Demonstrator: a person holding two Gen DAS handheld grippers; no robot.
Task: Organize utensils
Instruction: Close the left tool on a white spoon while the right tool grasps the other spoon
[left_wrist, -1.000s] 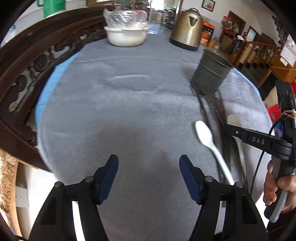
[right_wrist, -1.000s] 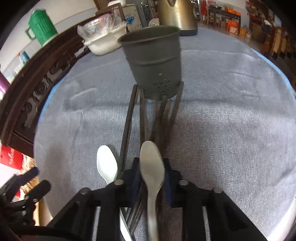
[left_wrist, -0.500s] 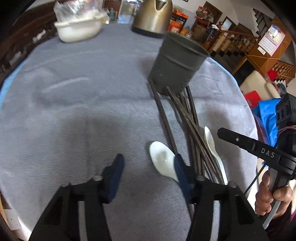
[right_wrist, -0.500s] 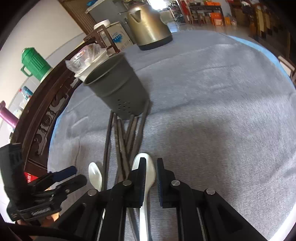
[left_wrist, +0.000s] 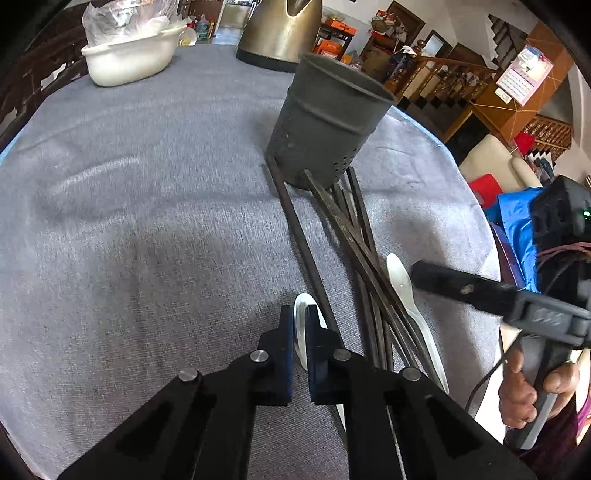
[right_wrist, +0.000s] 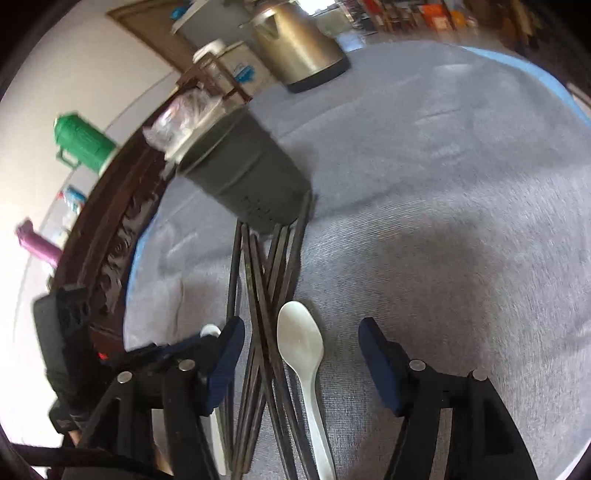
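Observation:
My left gripper (left_wrist: 300, 325) is shut on a white spoon (left_wrist: 300, 314) lying on the grey cloth, its bowl between the blue pads. My right gripper (right_wrist: 301, 350) is open, its fingers either side of a second white spoon (right_wrist: 300, 341) that lies on the cloth beside several dark chopsticks (right_wrist: 266, 280). The chopsticks (left_wrist: 343, 229) fan out from the foot of a dark grey utensil holder (left_wrist: 325, 129), which stands upright; it also shows in the right wrist view (right_wrist: 243, 173). The second spoon (left_wrist: 400, 280) lies under the right gripper's finger in the left wrist view.
A brass kettle (left_wrist: 284, 29) and a white basin with plastic wrap (left_wrist: 129, 51) stand at the table's far side. A carved dark wooden rail (right_wrist: 122, 236) runs along the left edge. A green jug (right_wrist: 81, 142) stands beyond it.
My left gripper moved right to the white spoon and shut on it. My right gripper opened and let go of the other spoon, which now lies on the cloth.

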